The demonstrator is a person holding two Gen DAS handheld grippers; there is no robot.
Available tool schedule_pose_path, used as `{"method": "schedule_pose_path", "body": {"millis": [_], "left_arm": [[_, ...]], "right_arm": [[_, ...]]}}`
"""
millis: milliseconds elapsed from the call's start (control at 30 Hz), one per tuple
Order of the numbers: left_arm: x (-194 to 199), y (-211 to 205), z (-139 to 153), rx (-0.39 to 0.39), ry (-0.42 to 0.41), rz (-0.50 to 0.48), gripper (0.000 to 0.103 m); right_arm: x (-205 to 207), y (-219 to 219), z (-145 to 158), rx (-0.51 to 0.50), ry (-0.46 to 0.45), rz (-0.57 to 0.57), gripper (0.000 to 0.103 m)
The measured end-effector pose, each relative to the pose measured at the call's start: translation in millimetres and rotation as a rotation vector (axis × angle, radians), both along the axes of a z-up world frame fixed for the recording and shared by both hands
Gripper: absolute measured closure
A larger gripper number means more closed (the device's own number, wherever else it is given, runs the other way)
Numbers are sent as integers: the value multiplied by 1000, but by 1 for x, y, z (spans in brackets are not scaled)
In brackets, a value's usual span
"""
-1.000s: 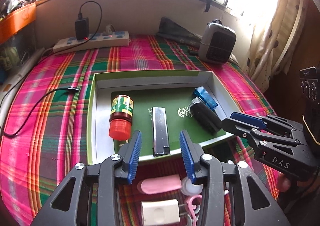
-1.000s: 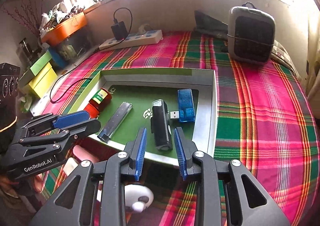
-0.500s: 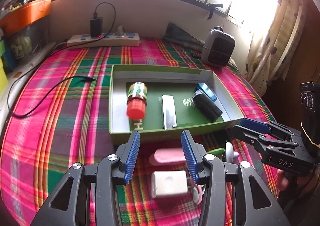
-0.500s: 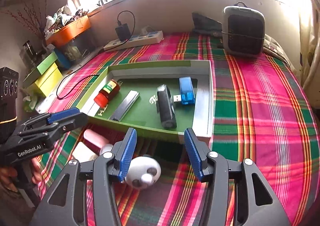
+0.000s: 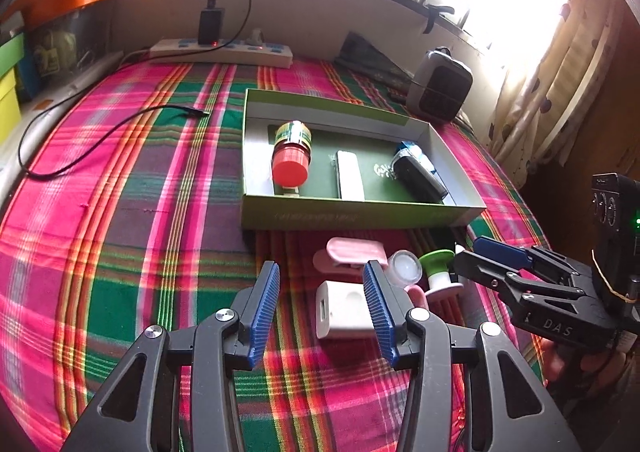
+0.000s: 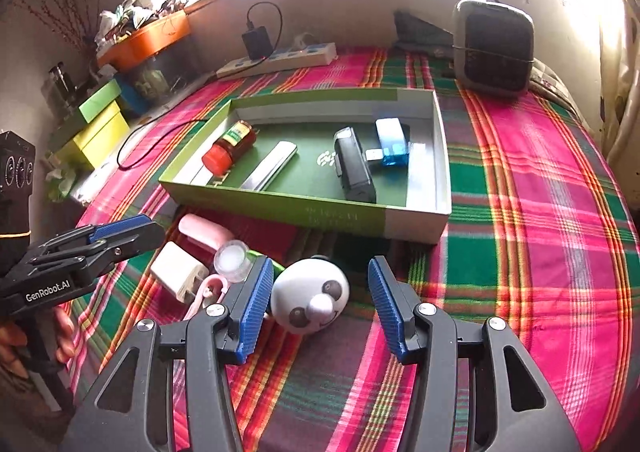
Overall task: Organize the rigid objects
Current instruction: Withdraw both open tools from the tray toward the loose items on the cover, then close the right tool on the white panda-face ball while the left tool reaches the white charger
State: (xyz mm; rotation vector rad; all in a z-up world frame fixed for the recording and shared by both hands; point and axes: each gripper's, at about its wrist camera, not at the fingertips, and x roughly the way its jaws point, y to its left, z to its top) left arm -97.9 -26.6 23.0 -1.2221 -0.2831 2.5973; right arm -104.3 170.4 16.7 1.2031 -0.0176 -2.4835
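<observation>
My left gripper [image 5: 320, 304] hangs with its jaws spread and nothing pinched; the white charger [image 5: 340, 310] lies on the plaid cloth [image 5: 120, 211] between the blue pads, though they do not press on it. Just past it sit the pink case [image 5: 354, 252], a small clear jar [image 5: 406, 266] and a green-topped spool [image 5: 438, 268], all loose on the cloth in front of the box. The shallow green box [image 6: 280, 207] holds four things. At its left end lies a bottle with a red cap [image 6: 230, 147], on its side with the cap towards me. Next comes a flat silver bar [image 6: 270, 165], lying lengthwise. Further right is a black block [image 6: 354, 165], and touching it at the far right a blue USB stick [image 6: 392, 141] with its plug turned towards the block. My right gripper [image 6: 316, 304] has just been opening and now stands wide, with the white panda figure [image 6: 310, 294] on the cloth between its pads; the left pad is just beside the figure, the right pad well clear of it, so nothing is gripped. Behind the box, by the wall, a power strip [image 6: 280, 59] with a black adapter plugged in lies to the left, and a small grey heater [image 6: 494, 47] stands to the right.
</observation>
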Motion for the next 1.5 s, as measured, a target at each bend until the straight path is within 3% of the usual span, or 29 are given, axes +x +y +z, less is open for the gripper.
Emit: {"method": "schedule_pose_path", "body": {"millis": [733,1500], "left_arm": [[1,5,-13,31,-33,-49,60],[24,28,-16,26,-53,-125,60]], "right_arm": [[-4,-5,-16,116,-26,-53,52],[5,15,-14,127,2,-115,59]]}}
